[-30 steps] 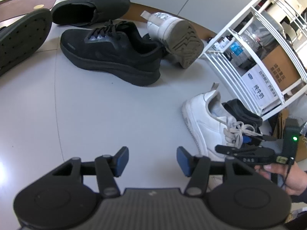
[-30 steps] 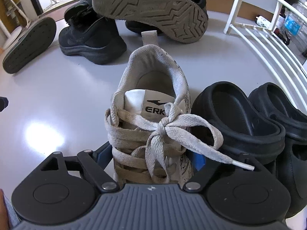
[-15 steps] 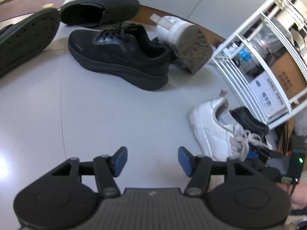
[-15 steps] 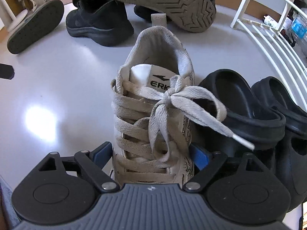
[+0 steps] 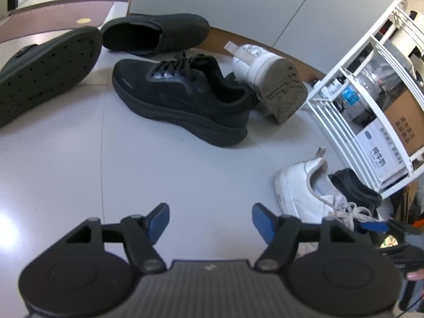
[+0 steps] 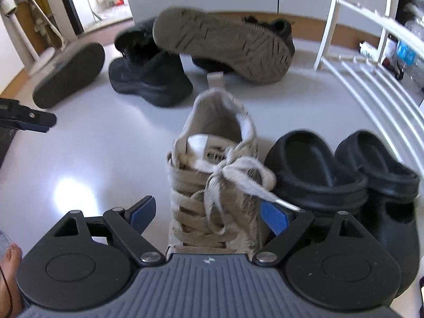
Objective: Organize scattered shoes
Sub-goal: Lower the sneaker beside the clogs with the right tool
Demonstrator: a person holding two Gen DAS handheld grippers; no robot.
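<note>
A laced white sneaker [image 6: 212,164] stands upright on the grey floor, heel away from me, right beside a pair of black clogs [image 6: 312,164]. My right gripper [image 6: 208,213] straddles its toe end with the jaws open; the left pad [image 6: 143,212] is clear of the shoe. The same sneaker [image 5: 299,193] shows at the lower right of the left wrist view. My left gripper [image 5: 210,221] hovers open and empty above bare floor. The second white sneaker [image 5: 270,87] lies tipped with its sole showing, against a black sneaker [image 5: 180,98].
A black slip-on [image 5: 156,34] and a dark shoe lying sole-up [image 5: 45,71] are at the far left. A white wire rack [image 5: 371,84] with bottles and boxes stands on the right. A bare foot [image 6: 10,259] shows at the lower left.
My right gripper's jaws have widened off the white sneaker, which now rests on the floor beside the clogs. The left gripper has shifted a little and stays open.
</note>
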